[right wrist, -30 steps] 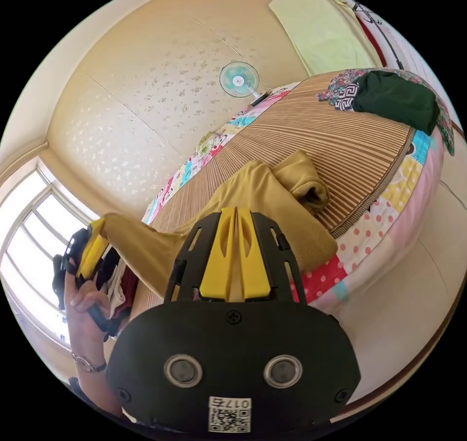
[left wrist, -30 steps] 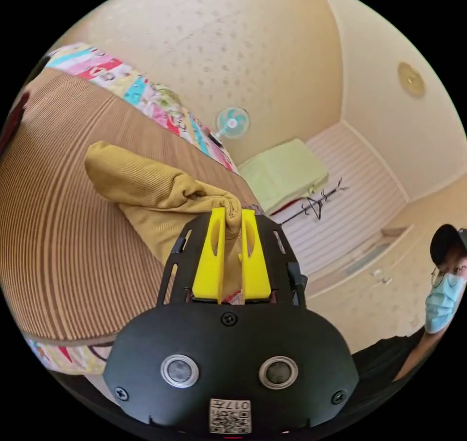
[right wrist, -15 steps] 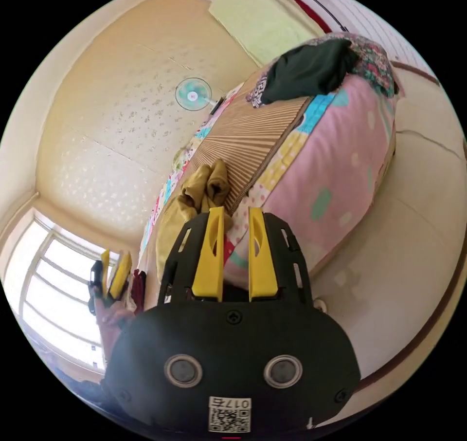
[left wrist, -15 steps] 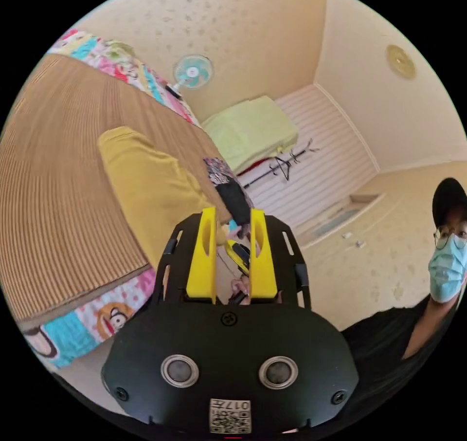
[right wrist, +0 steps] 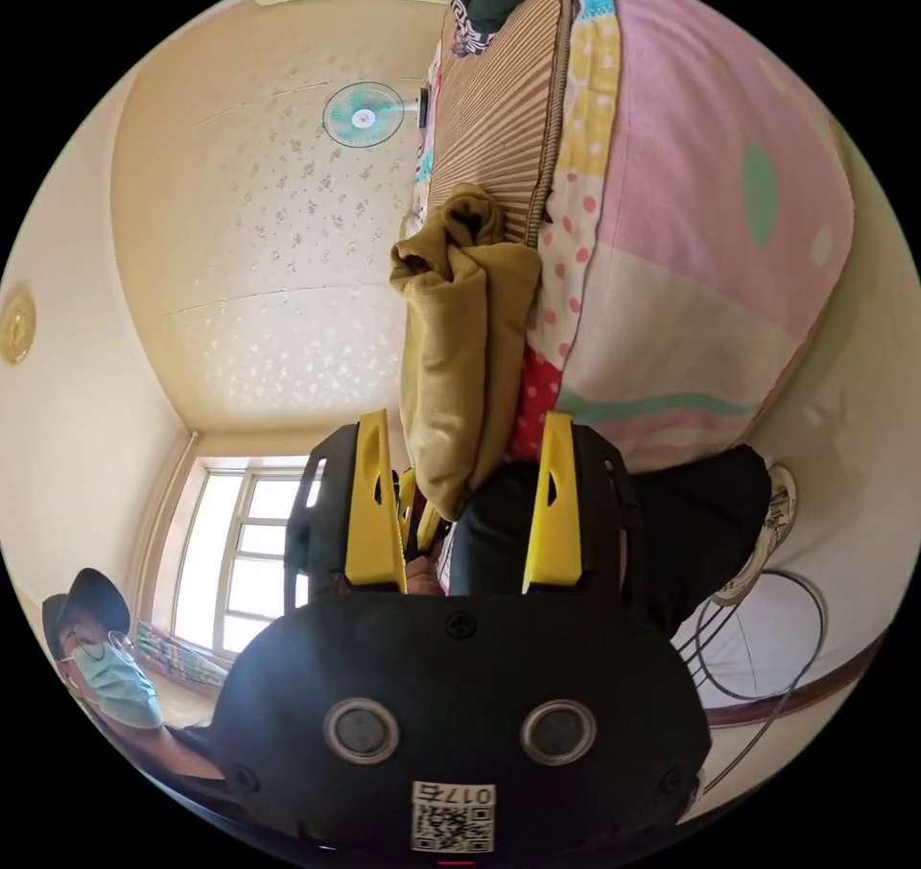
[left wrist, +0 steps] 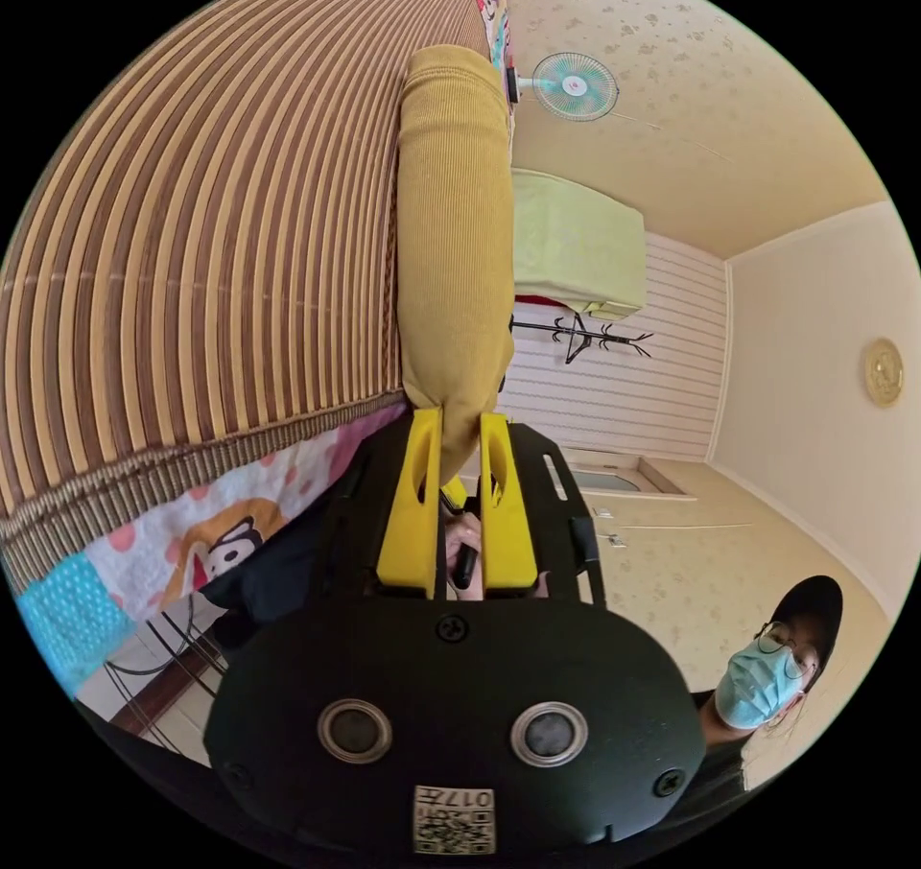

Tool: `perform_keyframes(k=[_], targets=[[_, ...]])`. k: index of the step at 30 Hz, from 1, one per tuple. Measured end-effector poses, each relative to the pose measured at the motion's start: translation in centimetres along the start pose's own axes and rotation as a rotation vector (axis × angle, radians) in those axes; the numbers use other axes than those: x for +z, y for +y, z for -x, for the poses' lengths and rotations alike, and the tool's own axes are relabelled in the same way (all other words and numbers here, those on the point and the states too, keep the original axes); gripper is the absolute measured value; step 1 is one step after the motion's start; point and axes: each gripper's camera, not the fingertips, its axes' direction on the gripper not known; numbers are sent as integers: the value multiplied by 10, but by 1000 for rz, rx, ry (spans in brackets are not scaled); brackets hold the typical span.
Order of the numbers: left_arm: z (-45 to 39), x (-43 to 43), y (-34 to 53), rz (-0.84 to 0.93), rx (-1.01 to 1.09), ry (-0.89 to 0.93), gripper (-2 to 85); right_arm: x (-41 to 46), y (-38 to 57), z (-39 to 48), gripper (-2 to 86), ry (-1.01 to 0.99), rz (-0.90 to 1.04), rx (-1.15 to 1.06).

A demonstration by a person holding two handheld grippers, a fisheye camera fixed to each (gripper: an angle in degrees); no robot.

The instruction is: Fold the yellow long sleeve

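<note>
Yellow long sleeve (left wrist: pixel 453 226): lay bunched at the edge of the striped mat (left wrist: pixel 211 236), beside the patchwork quilt (right wrist: pixel 672 236). Soft, light, limp ribbed knit; judged best taken at a hem corner. Left gripper (left wrist: pixel 459 447): jaws narrow, pinching its lower end. Right gripper (right wrist: pixel 465 471): jaws wide, straddling it, not pressing.

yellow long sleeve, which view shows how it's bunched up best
The right gripper view: the yellow long sleeve shows its bunched folds at the bed edge. The left gripper view gives only one smooth edge-on side.
</note>
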Motion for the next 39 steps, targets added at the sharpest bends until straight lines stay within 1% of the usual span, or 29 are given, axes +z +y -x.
perform_keyframes(k=[5, 8, 11, 12, 13, 15, 17, 21, 23, 24, 25, 26, 28, 29, 32, 35, 37, 39], targets=[[-4, -19, 8, -28, 25, 31, 86, -14, -31, -6, 192, 4, -7, 86], [-6, -39, 18, -104, 28, 28, 103, -22, -43, 9, 198, 55, 8, 61], [-15, -56, 28, -166, 63, -48, 119, -35, -48, 19, 205, 62, 8, 41], [-19, -59, 31, -178, 73, -115, 129, -42, -49, 18, 204, 31, 4, 45], [-21, -57, 32, -171, 72, -179, 138, -46, -49, 16, 202, 12, 0, 49], [-19, -49, 34, -142, 72, -223, 143, -61, -50, 6, 193, -45, -15, 78], [-13, -40, 38, -121, 68, -212, 140, -72, -51, -4, 187, -81, -13, 95], [7, -15, 43, -67, 33, -101, 139, -99, -47, -19, 182, -133, -29, 105], [9, -5, 45, -55, 38, -100, 130, -111, -46, -22, 184, -117, -38, 98], [9, -2, 46, -63, 35, -121, 107, -117, -45, -24, 187, -107, -41, 97], [9, 0, 47, -54, 37, -93, 72, -120, -45, -25, 188, -104, -38, 97], [9, 1, 48, -49, 42, -62, 68, -124, -45, -28, 194, -104, -24, 96], [4, 1, 59, -45, 52, 54, 57, -126, -44, -31, 205, -127, 6, 82], [1, 0, 63, -40, 58, 66, 56, -127, -43, -32, 209, -158, 17, 67], [-24, -4, 89, -1, 130, 78, 53, -123, -39, -27, 201, -242, 50, 21], [-54, -11, 124, 47, 232, 77, 54, -107, -32, -15, 155, -310, 138, -9], [-77, -31, 158, 29, 328, 12, 60, -98, -18, 0, 130, -340, 196, -58], [-90, -54, 186, -7, 397, -20, 72, -80, 8, 31, 114, -367, 269, -184]])
